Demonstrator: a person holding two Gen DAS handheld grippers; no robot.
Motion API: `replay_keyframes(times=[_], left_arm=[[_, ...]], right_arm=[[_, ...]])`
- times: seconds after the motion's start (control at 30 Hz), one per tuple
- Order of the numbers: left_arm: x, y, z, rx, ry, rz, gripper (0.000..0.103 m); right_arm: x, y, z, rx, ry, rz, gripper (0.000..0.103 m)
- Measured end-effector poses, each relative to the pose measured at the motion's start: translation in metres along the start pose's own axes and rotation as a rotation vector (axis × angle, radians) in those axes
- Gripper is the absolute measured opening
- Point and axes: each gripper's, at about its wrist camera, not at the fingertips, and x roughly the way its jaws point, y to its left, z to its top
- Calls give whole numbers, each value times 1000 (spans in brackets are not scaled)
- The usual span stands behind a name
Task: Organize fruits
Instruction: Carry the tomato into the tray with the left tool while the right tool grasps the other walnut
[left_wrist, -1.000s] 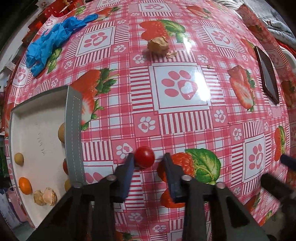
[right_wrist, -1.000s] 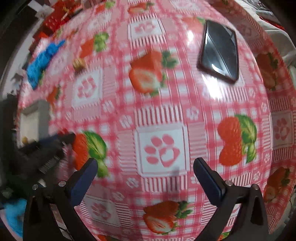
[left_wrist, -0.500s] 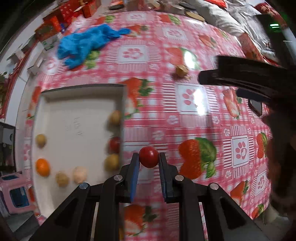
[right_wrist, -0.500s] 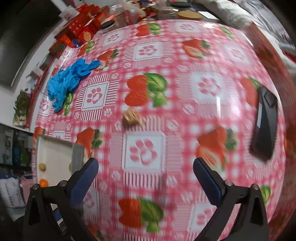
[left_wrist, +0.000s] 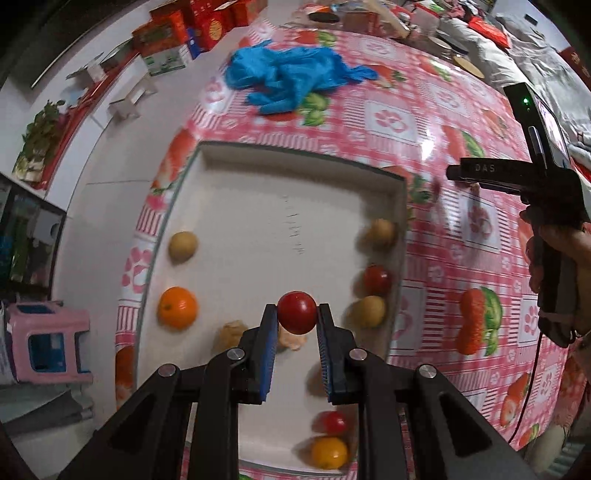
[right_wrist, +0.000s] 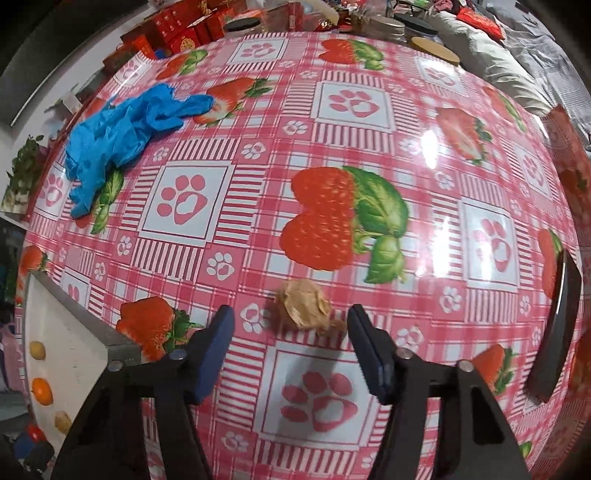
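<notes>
Right now my left gripper (left_wrist: 297, 319) pinches the red tomato (left_wrist: 297, 312) above the white tray (left_wrist: 280, 206), so release goes straight down. My right gripper (right_wrist: 291, 326) is spread, the tan husked fruit (right_wrist: 303, 304) lying between its jaws on the tablecloth (right_wrist: 332, 147).

"Where did the left camera look from?"

"From high up, looking down along the left gripper (left_wrist: 296, 318) into the white tray (left_wrist: 402, 199), quite near it."

"And the right camera?"

"It sat low and close above the tablecloth (right_wrist: 369, 147), facing across the table along the right gripper (right_wrist: 291, 328)."

"Did they both see the same things?"

"Yes. Both saw the blue gloves (left_wrist: 291, 79) (right_wrist: 118, 136), the tray (right_wrist: 66, 306) and the orange (left_wrist: 177, 307) (right_wrist: 41, 390)."
</notes>
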Motion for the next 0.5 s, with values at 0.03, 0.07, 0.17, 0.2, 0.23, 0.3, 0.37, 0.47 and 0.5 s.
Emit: replay_keyframes(times=[0.03, 0.07, 0.17, 0.2, 0.23, 0.3, 0.37, 0.47, 0.5], left_arm=[[1, 3, -1, -6, 2, 0, 22], [2, 6, -2, -11, 5, 0, 22], [4, 14, -5, -19, 15, 0, 22], [5, 15, -6, -18, 19, 0, 22], [6, 16, -7, -17, 21, 2, 22], [7, 19, -7, -18, 24, 0, 22], [7, 22, -7, -21, 23, 1, 22], [5, 30, -5, -22, 14, 9, 22], [4, 32, -3, -20, 9, 16, 22]], right_arm=[[3, 1, 1, 4, 5, 1, 57], [3, 2, 2, 3, -8, -8, 55], [4, 6, 5, -14, -23, -39, 32], [4, 7, 5, -25, -28, -50, 26], [4, 8, 5, -33, -28, -49, 26], [3, 7, 4, -26, -25, -37, 26], [-5, 5, -1, -7, -24, -3, 26], [-27, 9, -13, -13, -37, 46, 26], [-34, 11, -17, -15, -40, 67, 26]])
